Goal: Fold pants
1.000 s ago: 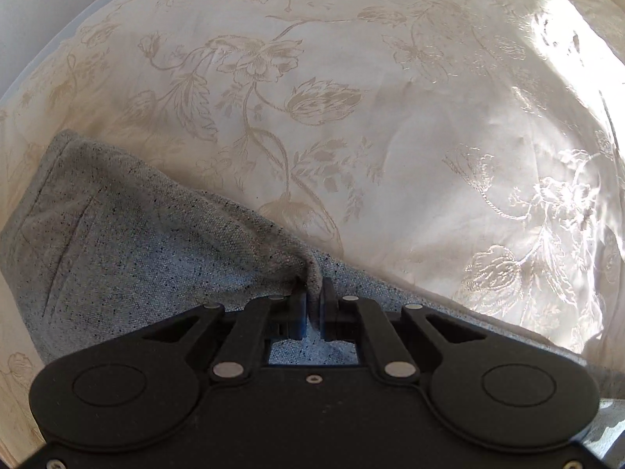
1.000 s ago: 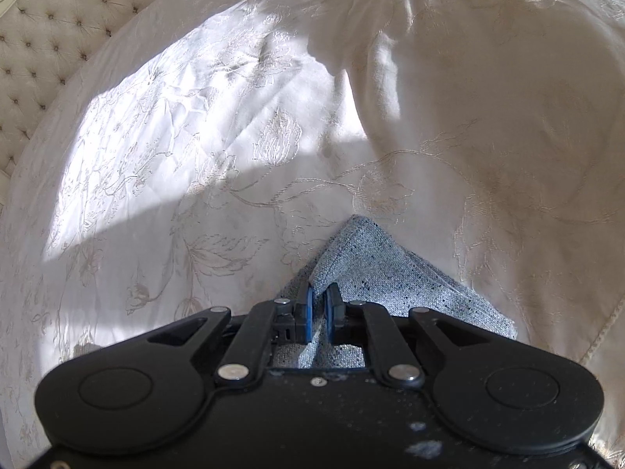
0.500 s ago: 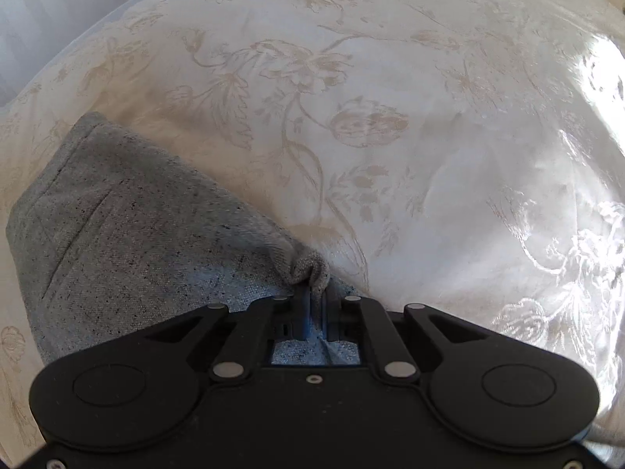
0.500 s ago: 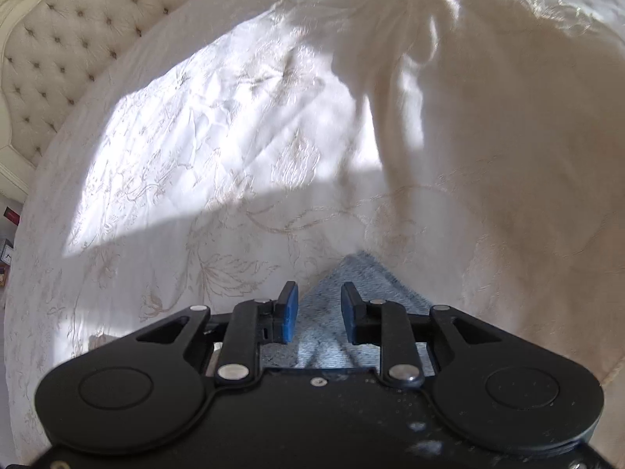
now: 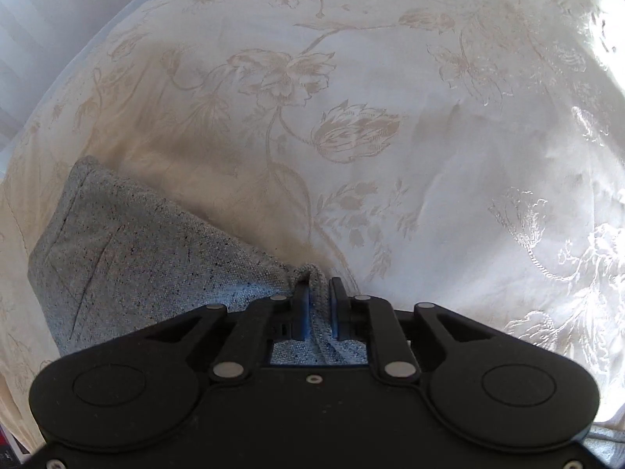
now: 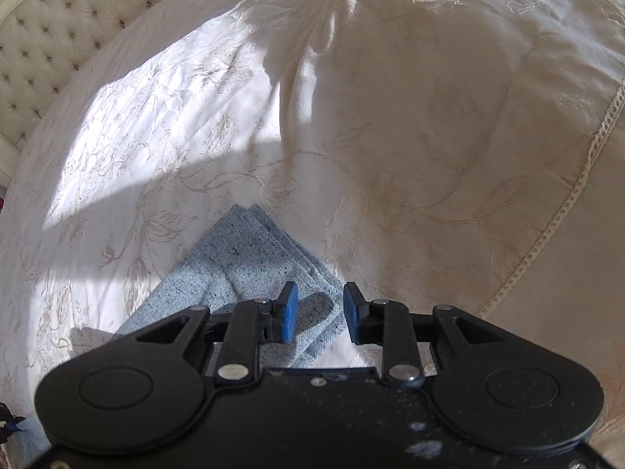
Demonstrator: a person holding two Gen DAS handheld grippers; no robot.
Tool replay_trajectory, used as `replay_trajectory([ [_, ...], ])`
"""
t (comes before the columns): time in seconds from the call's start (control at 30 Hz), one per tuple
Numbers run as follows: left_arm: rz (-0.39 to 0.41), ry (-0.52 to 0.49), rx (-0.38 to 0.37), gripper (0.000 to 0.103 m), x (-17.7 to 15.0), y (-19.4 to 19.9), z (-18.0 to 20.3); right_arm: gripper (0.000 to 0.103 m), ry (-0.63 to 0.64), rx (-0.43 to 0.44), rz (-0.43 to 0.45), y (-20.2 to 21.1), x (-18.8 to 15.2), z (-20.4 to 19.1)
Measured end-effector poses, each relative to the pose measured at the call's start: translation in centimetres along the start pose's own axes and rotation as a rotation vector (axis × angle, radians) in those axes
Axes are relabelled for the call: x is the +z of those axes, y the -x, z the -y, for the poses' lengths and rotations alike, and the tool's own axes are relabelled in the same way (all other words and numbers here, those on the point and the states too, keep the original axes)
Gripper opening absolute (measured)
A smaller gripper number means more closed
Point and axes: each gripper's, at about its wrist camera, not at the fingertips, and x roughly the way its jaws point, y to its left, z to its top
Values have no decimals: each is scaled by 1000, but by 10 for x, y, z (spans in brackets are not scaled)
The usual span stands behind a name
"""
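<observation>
**Both grips loosen on the folded pants**

While the pants [image 5: 148, 258] lie folded on the bed, the left hand-held gripper [image 5: 320, 305] has just been opening; a bunched ridge of the grey cloth stands between its jaws, seemingly no more pinched. The right hand-held gripper [image 6: 318, 308] is spread, with nothing between its jaws, and it is now lifted off the stacked leg ends [image 6: 258, 250] that it pinched a second ago. I judge this fold as laid down. The bedspread [image 5: 390, 176] is cream with woven flowers, partly sunlit. A tufted headboard [image 6: 58, 31] stands behind.
</observation>
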Motion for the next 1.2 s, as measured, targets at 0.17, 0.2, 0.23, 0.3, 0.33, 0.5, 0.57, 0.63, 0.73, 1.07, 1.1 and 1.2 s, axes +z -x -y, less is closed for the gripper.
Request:
replay_trajectory([
  [0.17,-305,67,-223,27,22,-10,-18,29,9,44,-26,-2,-3,10],
  [0.2,-292,62,-215,27,21,-3,-21,29,8,42,-35,-2,-4,10],
  [0.23,-297,39,-218,27,20,0,-21,29,8,53,-34,0,-5,11],
  [0.3,-286,-6,-211,28,12,8,-22,29,10,73,-30,1,-3,11],
  [0.33,-259,-19,-209,28,6,15,-23,29,4,81,-31,2,-3,12],
  [0.5,-74,-159,-236,27,-41,56,-13,29,-38,97,-93,-21,5,9],
  [0.57,-26,-192,-247,27,-57,67,-6,29,-31,60,-110,-31,4,6],
  [0.63,5,-208,-259,27,-69,73,1,11,-19,59,-91,-34,3,2],
  [0.73,67,-245,-297,27,-91,83,16,5,47,57,-63,-27,1,-7],
  [1.07,41,-338,-255,28,-94,41,93,1,90,-57,-18,-26,14,17],
  [1.1,19,-318,-233,28,-89,30,97,1,49,-50,-18,-24,17,26],
  [1.2,-20,-268,-228,28,-82,13,96,2,55,-40,0,-15,21,33],
])
